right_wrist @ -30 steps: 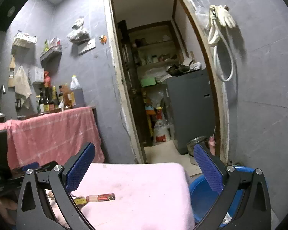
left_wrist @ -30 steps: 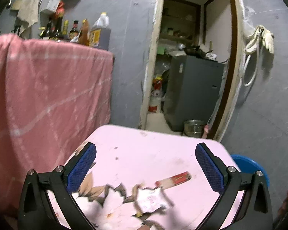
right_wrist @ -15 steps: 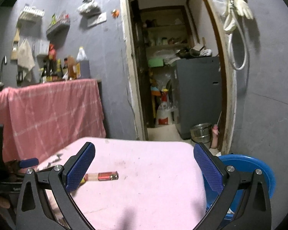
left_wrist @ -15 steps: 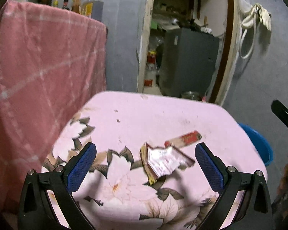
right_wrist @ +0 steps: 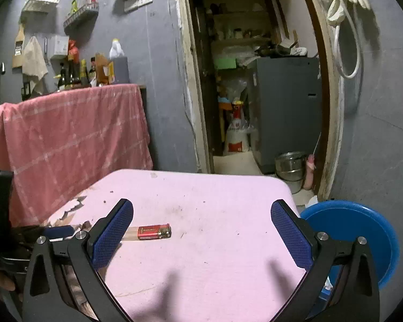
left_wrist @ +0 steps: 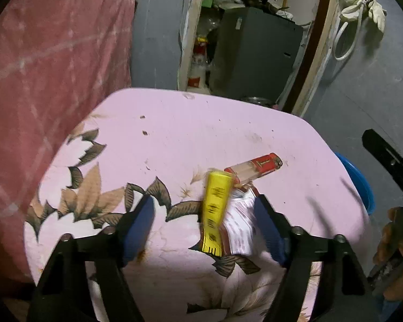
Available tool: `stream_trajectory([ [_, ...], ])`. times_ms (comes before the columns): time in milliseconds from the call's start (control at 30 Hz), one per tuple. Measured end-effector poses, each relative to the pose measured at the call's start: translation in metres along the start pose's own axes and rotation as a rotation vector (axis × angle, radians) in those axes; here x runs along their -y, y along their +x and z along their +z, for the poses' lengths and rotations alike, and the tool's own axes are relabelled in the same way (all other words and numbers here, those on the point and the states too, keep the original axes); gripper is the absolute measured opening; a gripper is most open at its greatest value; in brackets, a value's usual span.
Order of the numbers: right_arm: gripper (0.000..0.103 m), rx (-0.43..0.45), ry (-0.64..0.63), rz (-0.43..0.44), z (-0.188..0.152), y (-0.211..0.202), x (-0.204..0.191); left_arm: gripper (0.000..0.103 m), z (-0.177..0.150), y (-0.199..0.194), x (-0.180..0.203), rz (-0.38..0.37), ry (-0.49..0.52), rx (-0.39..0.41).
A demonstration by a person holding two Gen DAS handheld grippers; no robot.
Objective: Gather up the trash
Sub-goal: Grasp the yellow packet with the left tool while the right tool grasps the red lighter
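Observation:
A crumpled packet, yellow on one side and white and red on the other, lies blurred on the pink flowered table. My left gripper straddles it with its jaws closing. The right finger is at the packet's edge and the left finger stands well clear. A red and clear lighter lies just beyond the packet. My right gripper hangs open over the table with nothing between its fingers. The lighter lies beside its left finger.
A blue basin sits on the floor past the table's right edge. A pink cloth-draped counter with bottles stands at the left. Behind the table is a doorway with a grey fridge and a steel pot.
My left gripper has tipped down toward the table and its jaws have narrowed around the packet, which has turned its yellow side up. My right gripper has sunk closer to the table.

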State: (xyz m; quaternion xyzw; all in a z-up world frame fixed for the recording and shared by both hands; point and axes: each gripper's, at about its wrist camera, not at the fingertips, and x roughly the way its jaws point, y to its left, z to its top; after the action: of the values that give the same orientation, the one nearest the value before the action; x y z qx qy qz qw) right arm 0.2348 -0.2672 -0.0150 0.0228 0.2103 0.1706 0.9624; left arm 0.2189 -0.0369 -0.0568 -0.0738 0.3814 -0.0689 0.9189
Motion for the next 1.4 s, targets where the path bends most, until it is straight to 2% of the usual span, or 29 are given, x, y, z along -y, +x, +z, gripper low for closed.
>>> stream_trajectory([
  [133,0.103,-0.030,-0.007,0.010,-0.002,0.009,-0.003,0.054,0.003,0.005,-0.005,-0.034,-0.030,-0.018],
  [300,0.103,-0.082,-0.004,0.021,-0.007,0.021,-0.003,0.028,0.005,0.002,-0.003,-0.105,-0.011,-0.018],
  [367,0.103,-0.109,-0.003,0.026,-0.008,0.028,-0.005,0.027,0.005,0.000,0.000,-0.100,0.012,-0.013],
  [467,0.103,-0.151,0.005,0.040,-0.011,0.038,-0.007,0.022,0.006,-0.003,-0.007,-0.130,-0.003,-0.009],
  [700,0.103,-0.224,-0.024,0.051,-0.015,0.054,-0.018,0.019,0.010,-0.009,-0.017,-0.158,-0.033,-0.022],
  [933,0.103,-0.297,-0.032,0.079,-0.012,0.071,-0.030,0.019,0.017,-0.014,-0.043,-0.099,-0.101,0.009],
  [1067,0.103,-0.369,-0.085,0.091,-0.015,0.083,-0.046,0.019,0.020,-0.018,-0.055,-0.070,-0.117,0.030],
  [1400,0.103,-0.488,-0.199,0.106,-0.015,0.115,-0.072,0.018,0.023,-0.017,-0.078,-0.074,-0.199,0.044],
])
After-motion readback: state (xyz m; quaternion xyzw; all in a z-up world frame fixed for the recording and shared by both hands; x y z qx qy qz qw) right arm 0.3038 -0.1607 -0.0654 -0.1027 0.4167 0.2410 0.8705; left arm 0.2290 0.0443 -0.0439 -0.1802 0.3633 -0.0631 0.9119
